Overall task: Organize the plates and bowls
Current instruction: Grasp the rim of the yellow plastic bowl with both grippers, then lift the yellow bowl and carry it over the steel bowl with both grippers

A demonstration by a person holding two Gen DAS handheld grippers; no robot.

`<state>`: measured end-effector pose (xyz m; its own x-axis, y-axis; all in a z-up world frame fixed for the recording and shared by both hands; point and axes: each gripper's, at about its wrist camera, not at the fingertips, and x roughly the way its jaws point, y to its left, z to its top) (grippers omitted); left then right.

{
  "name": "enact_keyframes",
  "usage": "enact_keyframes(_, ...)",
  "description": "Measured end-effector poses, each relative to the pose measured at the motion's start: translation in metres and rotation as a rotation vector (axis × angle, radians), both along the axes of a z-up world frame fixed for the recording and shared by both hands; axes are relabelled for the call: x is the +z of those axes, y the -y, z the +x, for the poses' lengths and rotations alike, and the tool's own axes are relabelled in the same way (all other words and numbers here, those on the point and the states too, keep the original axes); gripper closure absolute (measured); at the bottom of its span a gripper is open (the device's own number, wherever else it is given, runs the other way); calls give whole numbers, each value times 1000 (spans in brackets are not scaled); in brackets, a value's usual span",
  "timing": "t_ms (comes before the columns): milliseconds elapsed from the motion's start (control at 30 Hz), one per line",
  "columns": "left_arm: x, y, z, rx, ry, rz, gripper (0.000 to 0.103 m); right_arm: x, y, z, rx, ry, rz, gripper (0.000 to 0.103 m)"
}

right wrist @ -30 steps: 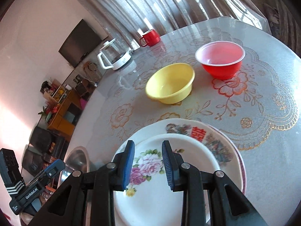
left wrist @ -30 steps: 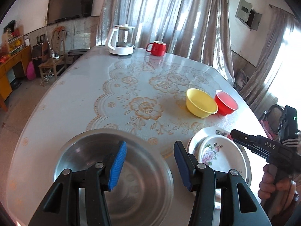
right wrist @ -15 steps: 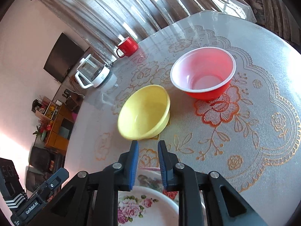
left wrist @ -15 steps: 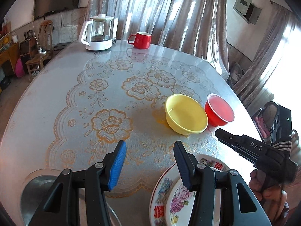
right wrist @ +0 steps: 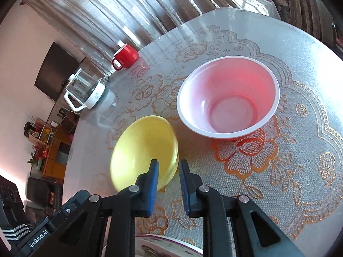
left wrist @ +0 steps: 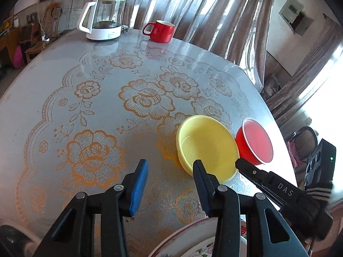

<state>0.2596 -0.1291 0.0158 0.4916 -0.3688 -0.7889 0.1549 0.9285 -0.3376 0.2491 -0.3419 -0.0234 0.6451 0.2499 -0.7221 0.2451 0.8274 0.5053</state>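
Between right tongs (right wrist: 169, 167) — yellow bowl (right wrist: 141, 150) rim.

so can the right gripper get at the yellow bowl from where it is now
Probably yes. The right gripper has its fingers astride the near rim of the yellow bowl, with nothing between. The red bowl sits off to one side, clear of the approach.

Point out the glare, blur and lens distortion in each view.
Left wrist view: window light at right burns out the table edge beside the red bowl; fisheye bends the tabletop. Right wrist view: the yellow bowl has a smeared rim; glare streaks the curtain; black vignette fills the corners.
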Motion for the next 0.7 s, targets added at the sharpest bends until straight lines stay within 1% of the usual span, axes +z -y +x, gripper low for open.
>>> enact_keyframes(100,-7,3,9,5,-23,-18,61,-3,1,4,2,-4,1,84)
enact_keyframes(167,-11,5,14,5,-28,-18,66,-6,3,5,0,-8,7,84)
enact_keyframes(200,-13,7,16,1,-28,-23,71,-8,3,6,0,-10,11,84)
enact_keyframes(233,-14,9,19,-4,-28,-25,74,-9,4,7,0,-13,12,85)
enact_keyframes(300,-17,14,24,-15,-30,-25,77,-11,3,7,10,-9,21,87)
enact_keyframes(367,-21,22,28,-34,-40,-18,81,-9,0,8,22,-6,7,90)
enact_keyframes(433,-27,28,31,-53,-56,-17,86,-8,-2,10,28,-8,-12,92)
enact_keyframes(500,-27,31,28,-60,-40,-1,87,-8,-3,10,32,-6,-25,92)
enact_keyframes(600,-26,31,22,-75,-36,-11,88,-7,-1,8,34,-8,-37,92)
enact_keyframes(700,-18,27,12,-76,-6,-6,87,-5,-2,4,42,-3,-36,92)
